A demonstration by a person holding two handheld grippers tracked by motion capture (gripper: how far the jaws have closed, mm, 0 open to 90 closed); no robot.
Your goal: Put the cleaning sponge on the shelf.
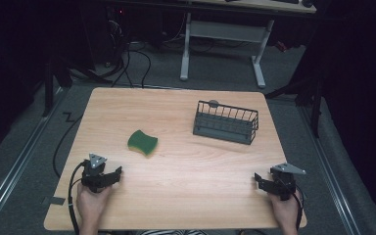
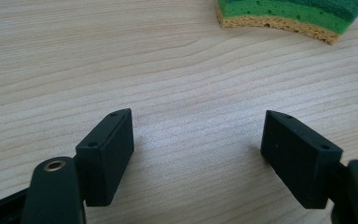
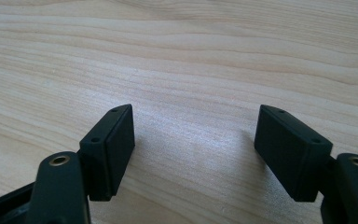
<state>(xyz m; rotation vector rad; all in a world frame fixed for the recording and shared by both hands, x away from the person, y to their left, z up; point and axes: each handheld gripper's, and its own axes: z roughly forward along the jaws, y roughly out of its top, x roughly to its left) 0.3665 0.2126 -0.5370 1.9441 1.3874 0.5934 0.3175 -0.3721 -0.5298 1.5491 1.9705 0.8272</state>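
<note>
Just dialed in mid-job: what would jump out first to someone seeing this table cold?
The green sponge with its yellow underside, lying alone left of the table's middle, stands out against the pale wooden table. Next comes the dark wire basket standing toward the far right. At the near edge, the left gripper and right gripper rest low with fingers spread and nothing between them, the left one nearer the sponge.

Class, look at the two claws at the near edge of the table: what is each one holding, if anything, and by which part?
Nothing is held. The left claw and right claw are open over bare wood; the green-and-yellow sponge lies apart.
</note>
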